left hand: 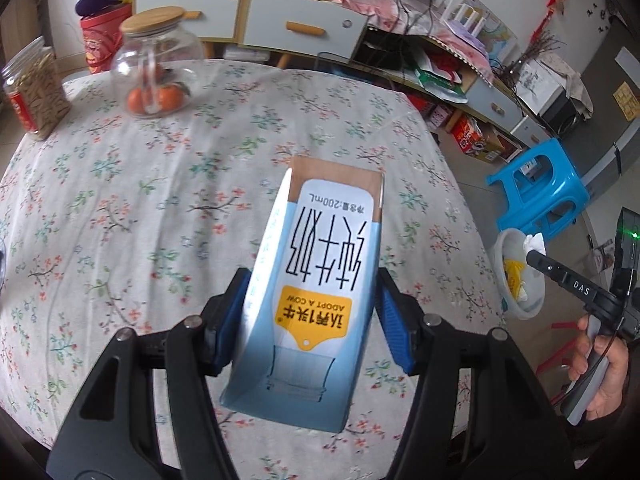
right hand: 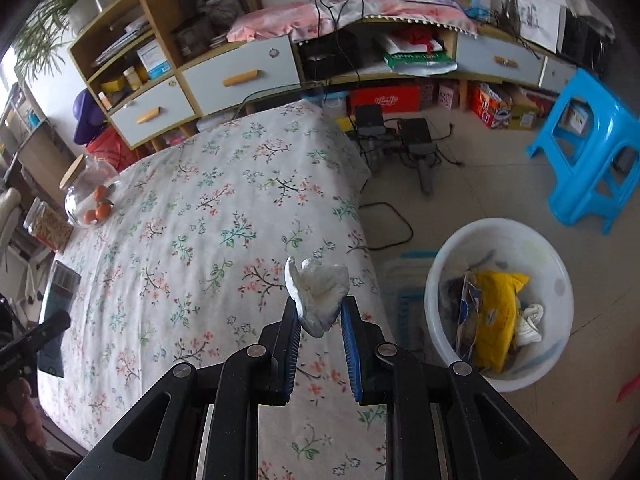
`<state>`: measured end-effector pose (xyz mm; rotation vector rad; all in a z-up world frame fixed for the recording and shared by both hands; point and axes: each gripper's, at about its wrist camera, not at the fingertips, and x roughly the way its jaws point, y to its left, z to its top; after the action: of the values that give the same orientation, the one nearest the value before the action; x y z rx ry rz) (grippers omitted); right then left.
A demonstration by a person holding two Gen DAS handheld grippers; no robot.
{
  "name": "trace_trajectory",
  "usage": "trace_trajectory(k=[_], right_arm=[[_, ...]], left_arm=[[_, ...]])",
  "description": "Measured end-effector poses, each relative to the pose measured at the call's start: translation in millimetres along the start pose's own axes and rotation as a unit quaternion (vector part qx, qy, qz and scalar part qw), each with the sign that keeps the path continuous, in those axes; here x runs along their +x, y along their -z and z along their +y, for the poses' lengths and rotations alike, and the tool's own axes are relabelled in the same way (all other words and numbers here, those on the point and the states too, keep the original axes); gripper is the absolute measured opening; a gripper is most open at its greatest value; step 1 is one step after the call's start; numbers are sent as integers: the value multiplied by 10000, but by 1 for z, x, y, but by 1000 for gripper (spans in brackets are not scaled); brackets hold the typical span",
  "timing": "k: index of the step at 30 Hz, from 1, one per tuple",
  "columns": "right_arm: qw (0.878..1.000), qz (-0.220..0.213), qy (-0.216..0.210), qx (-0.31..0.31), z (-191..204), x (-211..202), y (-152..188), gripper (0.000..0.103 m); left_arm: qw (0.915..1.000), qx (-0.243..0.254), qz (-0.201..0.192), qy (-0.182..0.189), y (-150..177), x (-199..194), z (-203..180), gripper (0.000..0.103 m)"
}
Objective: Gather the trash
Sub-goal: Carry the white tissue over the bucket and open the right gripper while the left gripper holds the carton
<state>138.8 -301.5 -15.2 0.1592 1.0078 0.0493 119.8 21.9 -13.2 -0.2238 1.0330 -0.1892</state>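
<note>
A blue and white milk carton [left hand: 316, 280] is clamped between the blue pads of my left gripper [left hand: 310, 316], held above the floral tablecloth [left hand: 160, 200]. My right gripper [right hand: 320, 312] is shut on a crumpled white tissue [right hand: 318, 294], near the table's right edge. In the left wrist view the right gripper [left hand: 534, 258] shows at the far right with the tissue [left hand: 534, 243], over the bin. The white plastic bin [right hand: 440, 280] stands on the floor right of the table; it holds a yellow wrapper [right hand: 498, 312], white paper and other scraps.
A glass jar of oranges [left hand: 158, 64] and a jar of snacks [left hand: 34, 92] stand at the table's far side. A dark flat object [right hand: 58, 304] lies at the table's left edge. A blue plastic stool [right hand: 596, 156] and cables lie on the floor beyond the bin.
</note>
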Motion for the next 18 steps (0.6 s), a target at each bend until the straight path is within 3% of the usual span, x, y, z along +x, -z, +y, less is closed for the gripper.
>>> trace_trajectory(k=[18], right_arm=[[9958,292,303,818,-124,0,14,21]], left_arm=[[9969,661,277,320,-1,58,-96,62]])
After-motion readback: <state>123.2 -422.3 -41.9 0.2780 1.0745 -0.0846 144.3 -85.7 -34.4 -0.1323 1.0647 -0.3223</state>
